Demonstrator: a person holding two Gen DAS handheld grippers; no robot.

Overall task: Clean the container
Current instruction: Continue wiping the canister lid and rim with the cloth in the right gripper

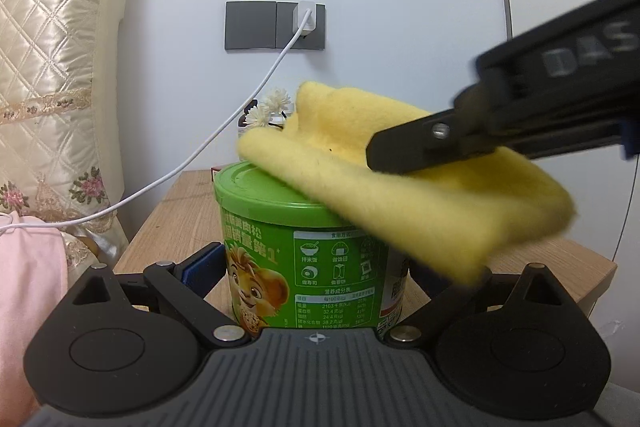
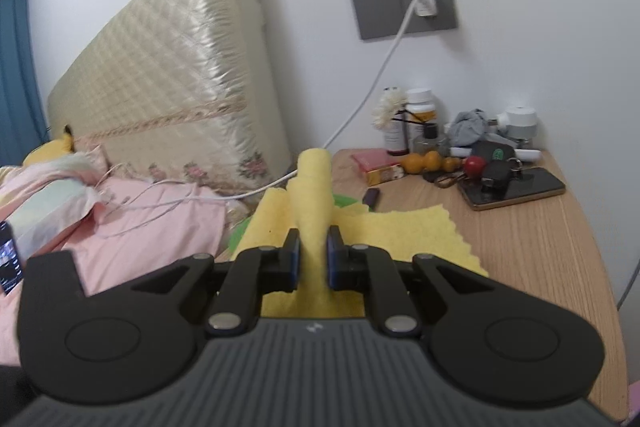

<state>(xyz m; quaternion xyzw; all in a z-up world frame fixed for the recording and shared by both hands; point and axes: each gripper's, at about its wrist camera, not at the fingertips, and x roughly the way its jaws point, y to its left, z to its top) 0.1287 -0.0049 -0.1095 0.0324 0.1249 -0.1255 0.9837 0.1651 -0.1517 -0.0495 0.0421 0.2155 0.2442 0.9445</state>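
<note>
Jaws of the right gripper (image 2: pixel 313 259) pinch a yellow cloth (image 1: pixel 404 171) — it drapes over the green container's (image 1: pixel 308 259) lid on the wooden worktop (image 2: pixel 532 239); left gripper (image 1: pixel 320 267) jaws straddle the container, contact unclear.

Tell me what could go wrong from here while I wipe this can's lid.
1. The left gripper brackets the green can, but contact is hidden; a sideways wipe could slide or tip it.
2. The right gripper pinches only a fold of the yellow cloth; the loose part could snag the lid rim.
3. The phone and keys lie nearby; a wide stroke might hit them.
</note>
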